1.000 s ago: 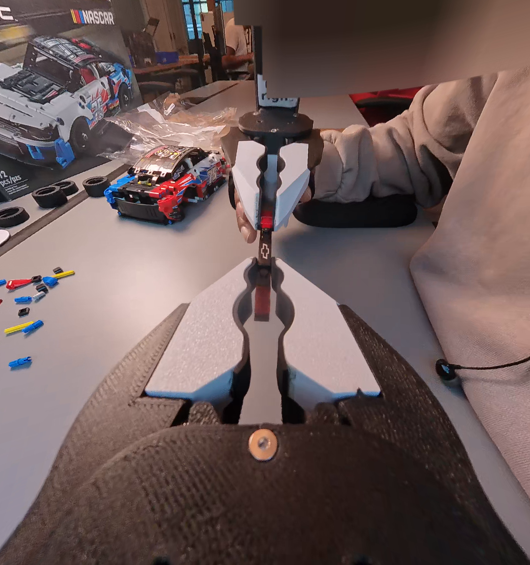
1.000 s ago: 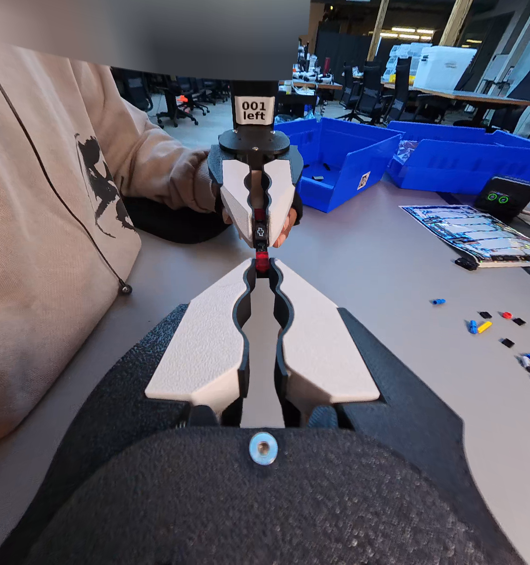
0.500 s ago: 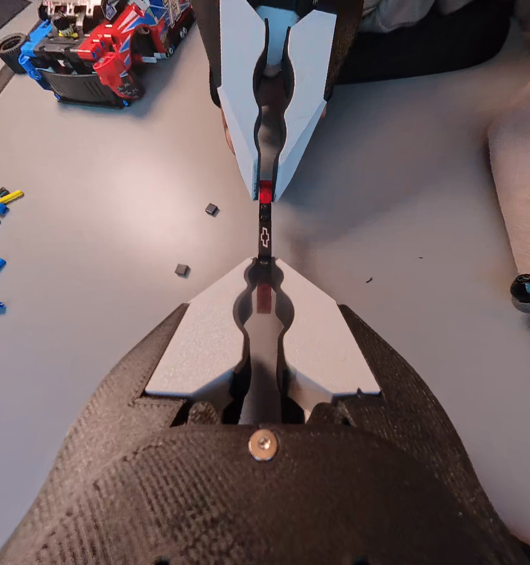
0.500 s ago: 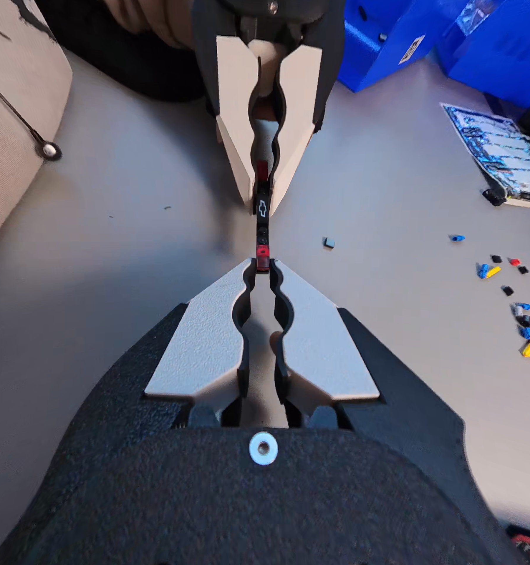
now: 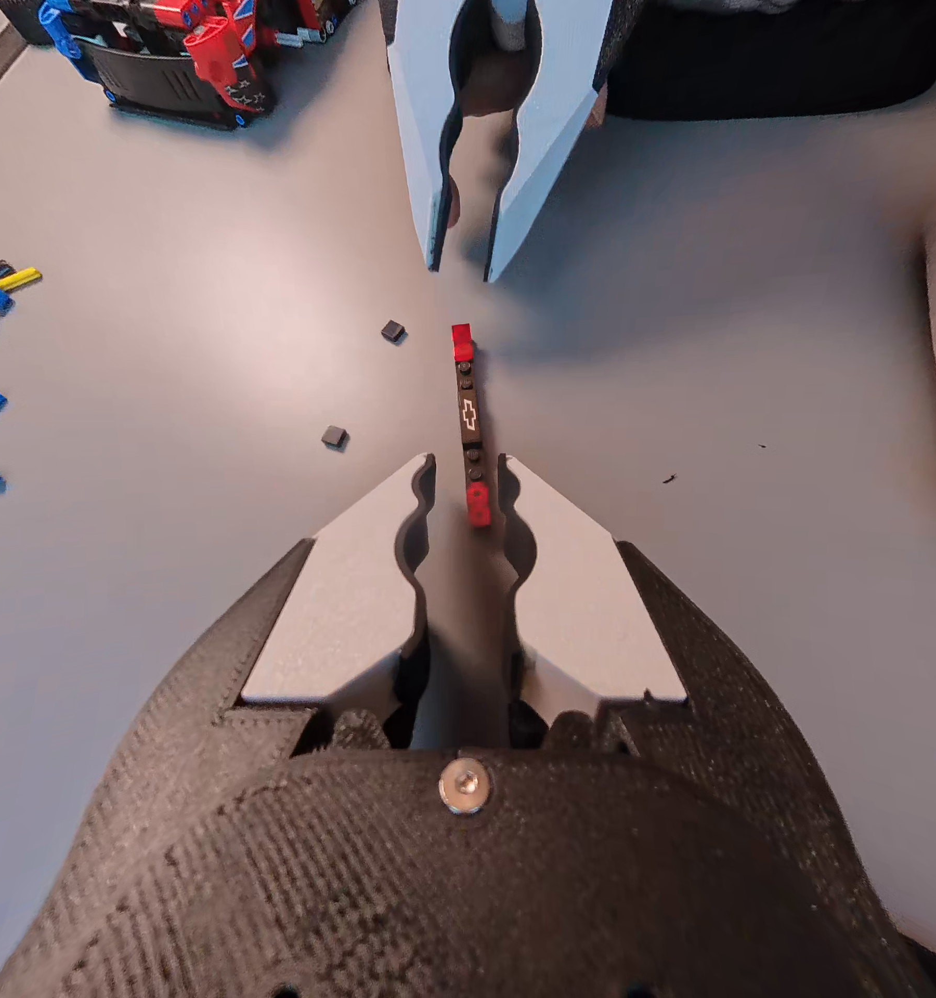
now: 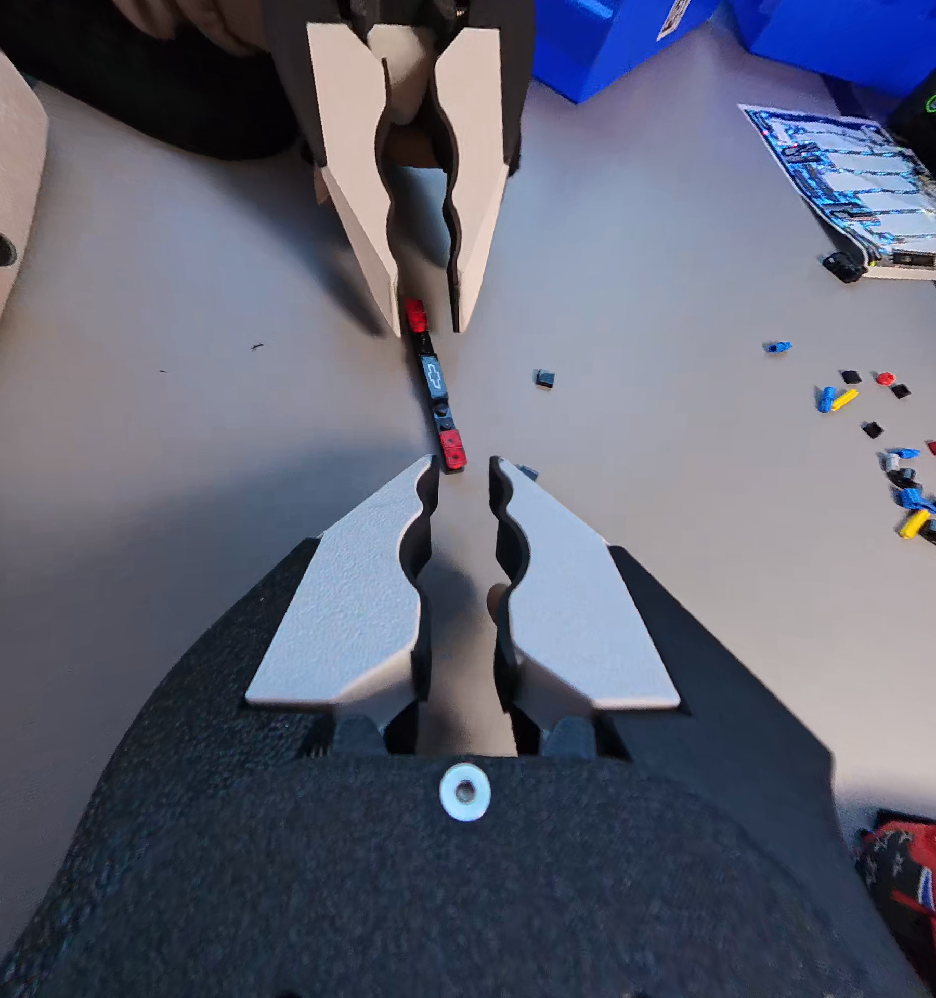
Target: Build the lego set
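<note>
- A grey counter (image 5: pixel 195 302), seen from two wrist cameras that face each other across it
- A thin black lego strip (image 5: pixel 470 418) with a red brick at each end and a small white emblem in the middle lies flat on the counter between the two claws
- The left claw (image 5: pixel 466 459) has its fingers spread apart; one red end of the strip sits in the gap between the fingertips, and neither finger presses on it
- The right claw (image 5: pixel 460 272) is also parted and holds nothing; its tips hang just beyond the strip's other red end (image 6: pixel 451 450) without touching it
- Two small dark square tiles (image 5: pixel 393 330) lie loose on the counter near the strip
- A partly built red, blue and black lego car (image 5: pixel 174 59) stands at the far left of the left wrist view
- A scatter of small blue, yellow, red and black loose pieces (image 6: pixel 898 453) lies to the right in the right wrist view
- A printed instruction booklet (image 6: pixel 865 194) lies beyond those pieces, with blue bins (image 6: pixel 617 43) behind it
</note>
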